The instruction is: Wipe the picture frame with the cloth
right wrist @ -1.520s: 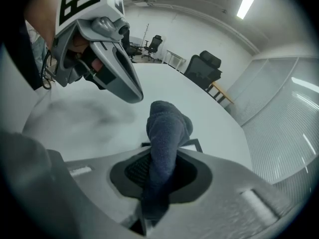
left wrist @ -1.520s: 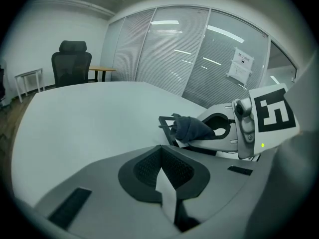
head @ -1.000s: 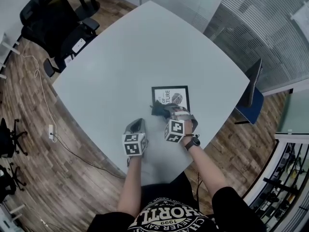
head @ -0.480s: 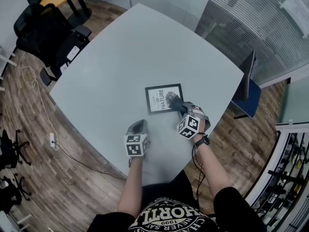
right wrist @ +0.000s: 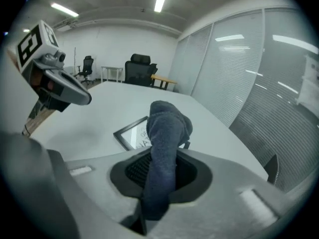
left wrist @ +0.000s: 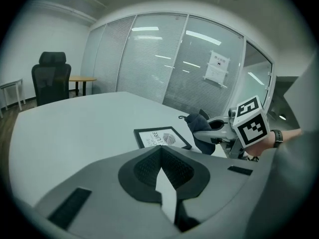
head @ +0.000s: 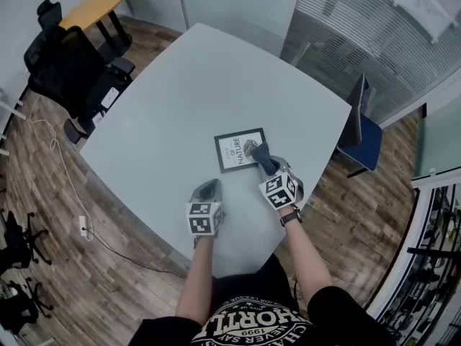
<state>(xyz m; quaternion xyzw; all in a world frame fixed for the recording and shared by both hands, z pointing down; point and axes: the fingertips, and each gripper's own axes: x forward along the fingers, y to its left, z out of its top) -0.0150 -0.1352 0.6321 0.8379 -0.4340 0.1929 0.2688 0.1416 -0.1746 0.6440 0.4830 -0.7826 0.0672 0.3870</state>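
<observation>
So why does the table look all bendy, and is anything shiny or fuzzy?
Head view: the wide lens bows the edges of the table outward. Left gripper view: the corners go black and round, and ceiling lights glare on the glass wall. Right gripper view: the cloth sits so near the lens that it looks a bit fuzzy; the picture frame behind it is clearer.
</observation>
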